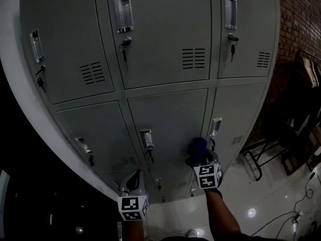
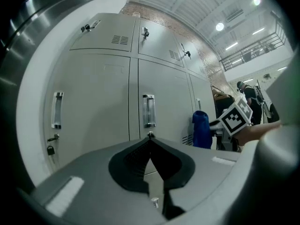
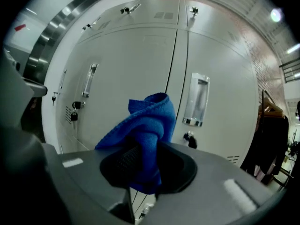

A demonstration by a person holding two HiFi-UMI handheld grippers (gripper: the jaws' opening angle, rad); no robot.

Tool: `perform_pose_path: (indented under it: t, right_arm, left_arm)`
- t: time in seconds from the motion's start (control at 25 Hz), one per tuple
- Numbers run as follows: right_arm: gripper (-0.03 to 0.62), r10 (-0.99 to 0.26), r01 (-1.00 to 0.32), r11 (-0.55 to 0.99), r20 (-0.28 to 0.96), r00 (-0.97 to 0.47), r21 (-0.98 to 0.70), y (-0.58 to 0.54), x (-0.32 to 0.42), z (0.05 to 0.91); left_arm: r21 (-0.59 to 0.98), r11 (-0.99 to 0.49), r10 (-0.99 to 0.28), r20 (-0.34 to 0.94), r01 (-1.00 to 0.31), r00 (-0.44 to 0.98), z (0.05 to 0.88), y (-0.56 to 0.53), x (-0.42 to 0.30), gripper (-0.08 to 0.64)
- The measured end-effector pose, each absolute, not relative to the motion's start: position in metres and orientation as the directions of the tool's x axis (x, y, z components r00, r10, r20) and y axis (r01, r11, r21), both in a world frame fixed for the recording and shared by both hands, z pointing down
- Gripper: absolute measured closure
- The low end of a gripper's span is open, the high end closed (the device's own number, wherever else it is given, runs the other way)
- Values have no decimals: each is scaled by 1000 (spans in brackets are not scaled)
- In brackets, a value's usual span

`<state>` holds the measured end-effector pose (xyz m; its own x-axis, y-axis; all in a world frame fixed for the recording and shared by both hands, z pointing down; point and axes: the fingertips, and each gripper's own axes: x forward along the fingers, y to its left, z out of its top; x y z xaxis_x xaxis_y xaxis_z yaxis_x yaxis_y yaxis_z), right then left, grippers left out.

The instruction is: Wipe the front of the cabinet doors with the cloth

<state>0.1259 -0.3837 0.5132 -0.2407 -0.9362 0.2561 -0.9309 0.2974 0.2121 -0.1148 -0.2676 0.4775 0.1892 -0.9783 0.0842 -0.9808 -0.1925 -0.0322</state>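
Right now the right claw (image 1: pixel 199 157) is pinching a blue cloth (image 1: pixel 198 145). In the right gripper view its two dark jaws are pressing on the lower folds of the cloth (image 3: pixel 149 121), and the rest is bunching up above them in a loose crest.

From the head view the cloth is hanging in front of the lower row of the grey cabinet doors (image 1: pixel 165 114). It is sitting just beside the recessed handle (image 1: pixel 215 127) of the lower right door, near the seam between that door and the middle one — whether it is touching the metal I cannot tell.

The left claw (image 1: pixel 134 178) is hovering lower and to the left, before the bottom of the cabinet and apart from the cloth. In the left gripper view its jaws are lying pressed together at the tips with nothing between them, and the claw (image 2: pixel 150 142) is pointing toward a door handle (image 2: pixel 148 110). The right claw's marker cube (image 2: pixel 236 117) is showing off to the right in that same view, with the cloth just beside it.

Keys (image 1: pixel 124 49) are hanging from the locks of the upper doors, and vent slots (image 1: pixel 193 58) are showing low on each door. A brick wall (image 1: pixel 301 19) is running along the right side — below it, the glossy floor (image 1: pixel 266 205) is catching spots of light
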Motion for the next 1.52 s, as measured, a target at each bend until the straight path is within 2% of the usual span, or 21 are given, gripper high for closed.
perform_pose_path:
  t: [0.24, 0.48, 1.52]
  right_arm:
    - [509, -916, -938, 288, 341, -211, 194, -392, 123, 551]
    - [512, -916, -930, 280, 357, -183, 241, -408, 110, 556]
    - [512, -861, -830, 474, 355, -365, 295, -377, -63, 556]
  left_arm:
    - [-36, -195, -979, 62, -980, 193, 471, -262, -124, 543]
    - [-23, -171, -984, 56, -985, 169, 471, -258, -144, 543]
    - [2, -93, -994, 50, -996, 93, 479, -223, -233, 543]
